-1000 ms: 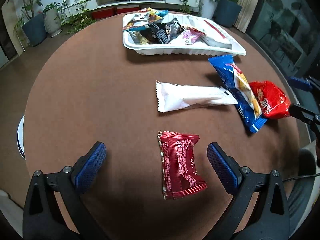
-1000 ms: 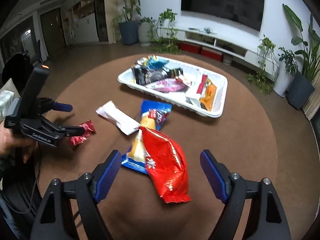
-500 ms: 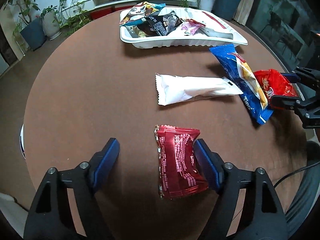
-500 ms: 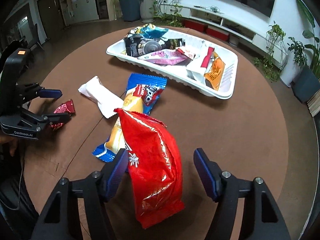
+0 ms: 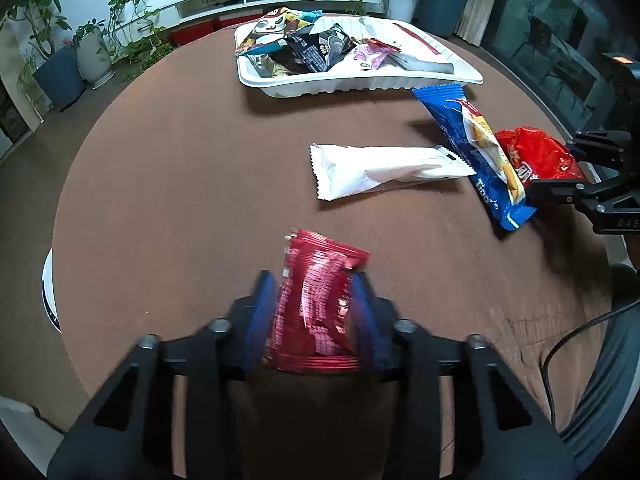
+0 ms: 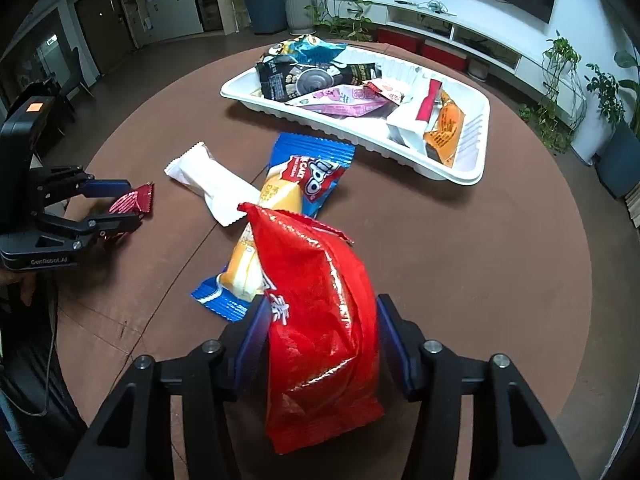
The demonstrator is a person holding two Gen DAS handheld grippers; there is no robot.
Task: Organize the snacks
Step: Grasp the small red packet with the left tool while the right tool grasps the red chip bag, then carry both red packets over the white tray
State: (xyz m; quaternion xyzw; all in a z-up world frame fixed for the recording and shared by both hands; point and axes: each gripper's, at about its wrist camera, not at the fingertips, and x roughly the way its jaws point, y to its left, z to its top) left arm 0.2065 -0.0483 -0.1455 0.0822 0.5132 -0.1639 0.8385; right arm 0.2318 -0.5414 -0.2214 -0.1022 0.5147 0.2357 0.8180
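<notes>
A small dark red packet (image 5: pixel 324 264) lies on the round brown table, and my left gripper (image 5: pixel 314 304) is closing on it with both blue pads against its sides. In the right wrist view the left gripper (image 6: pixel 132 202) shows at the far left with that packet (image 6: pixel 134 202) between its fingers. My right gripper (image 6: pixel 320 320) is closing on a bright red bag (image 6: pixel 316 280), whose crumpled sides touch both pads. From the left wrist view the right gripper (image 5: pixel 552 166) flanks the red bag (image 5: pixel 536 152). A white tray (image 5: pixel 360 84) at the back holds several snacks.
A white packet (image 5: pixel 384 168) lies mid-table. A blue cake packet (image 6: pixel 312 176) lies partly under the red bag, close to the tray's (image 6: pixel 476 160) front wall. The table edge curves near both grippers. Potted plants and a low white cabinet stand beyond.
Both grippers' jaws went from wide apart to closed against their packets. The right gripper came down over the red bag, which now looks crumpled.
</notes>
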